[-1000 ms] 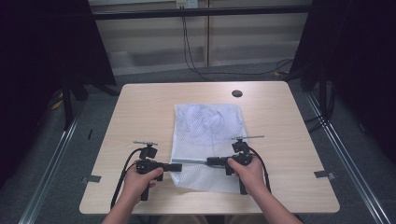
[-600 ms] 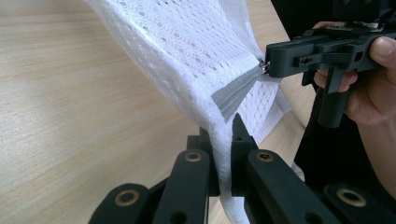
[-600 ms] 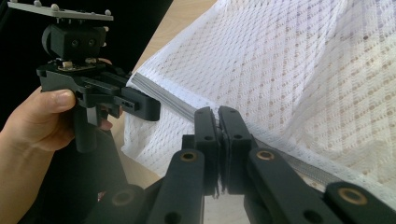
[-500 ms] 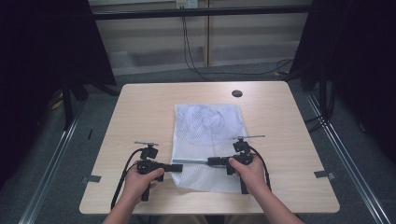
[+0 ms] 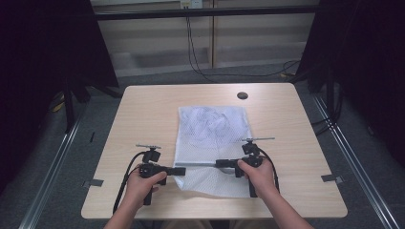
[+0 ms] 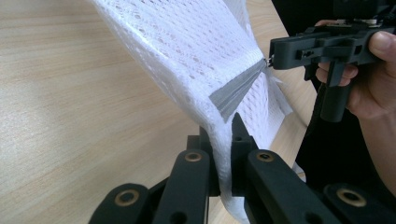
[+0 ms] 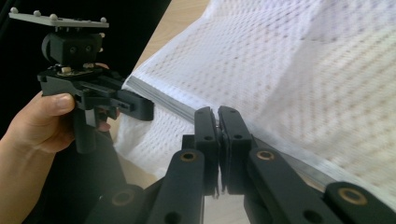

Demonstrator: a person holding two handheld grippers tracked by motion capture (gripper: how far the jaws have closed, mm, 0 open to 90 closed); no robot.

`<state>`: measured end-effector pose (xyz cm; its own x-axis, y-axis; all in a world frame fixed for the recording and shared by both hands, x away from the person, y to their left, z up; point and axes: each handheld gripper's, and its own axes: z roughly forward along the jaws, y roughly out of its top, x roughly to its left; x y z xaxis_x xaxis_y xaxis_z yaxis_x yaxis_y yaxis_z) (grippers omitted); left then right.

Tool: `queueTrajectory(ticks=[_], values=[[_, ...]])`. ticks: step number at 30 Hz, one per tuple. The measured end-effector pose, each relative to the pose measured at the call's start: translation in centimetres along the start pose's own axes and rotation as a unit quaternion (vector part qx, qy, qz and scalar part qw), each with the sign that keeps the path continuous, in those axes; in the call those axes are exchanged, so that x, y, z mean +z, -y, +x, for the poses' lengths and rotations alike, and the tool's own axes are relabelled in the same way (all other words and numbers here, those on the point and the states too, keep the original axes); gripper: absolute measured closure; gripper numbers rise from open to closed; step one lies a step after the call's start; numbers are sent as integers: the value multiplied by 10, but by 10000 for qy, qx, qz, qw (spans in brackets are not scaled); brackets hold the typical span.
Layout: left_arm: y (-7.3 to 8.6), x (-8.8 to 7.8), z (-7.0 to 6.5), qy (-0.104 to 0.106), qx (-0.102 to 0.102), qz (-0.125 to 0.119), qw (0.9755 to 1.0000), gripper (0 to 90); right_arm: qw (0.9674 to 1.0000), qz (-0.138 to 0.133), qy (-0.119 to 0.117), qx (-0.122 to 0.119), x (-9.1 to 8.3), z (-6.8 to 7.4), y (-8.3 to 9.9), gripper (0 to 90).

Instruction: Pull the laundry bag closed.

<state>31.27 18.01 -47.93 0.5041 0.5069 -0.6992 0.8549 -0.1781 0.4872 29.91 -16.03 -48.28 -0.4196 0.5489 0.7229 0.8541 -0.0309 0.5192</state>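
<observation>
White mesh (image 5: 212, 143) is barely shifting; we are keeping both tools, left (image 5: 180, 170) and right (image 5: 220, 163), pinching its near edge, lifting off the bench (image 5: 143, 114).

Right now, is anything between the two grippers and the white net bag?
No. Both already pinch the bag. The left gripper is shut on its mesh edge, the right gripper on the grey strip. Nothing else lies near them on the table.

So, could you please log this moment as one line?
left gripper: shut on mesh bag | right gripper: shut on grey strip | bag: near edge lifted off table
</observation>
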Motion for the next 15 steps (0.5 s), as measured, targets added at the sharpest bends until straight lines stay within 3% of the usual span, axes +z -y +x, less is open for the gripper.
queueTrajectory(ticks=[13,14,15], values=[[0,-2,0,20,-30,-25,10000,890,10000,0,26,42,-6,-3,0,872],[-1,-3,2,-12,62,-5,10000,890,10000,-19,24,15,-6,-4,0,872],[0,-2,1,23,-15,-8,10000,890,10000,-20,40,47,-7,-5,1,872]])
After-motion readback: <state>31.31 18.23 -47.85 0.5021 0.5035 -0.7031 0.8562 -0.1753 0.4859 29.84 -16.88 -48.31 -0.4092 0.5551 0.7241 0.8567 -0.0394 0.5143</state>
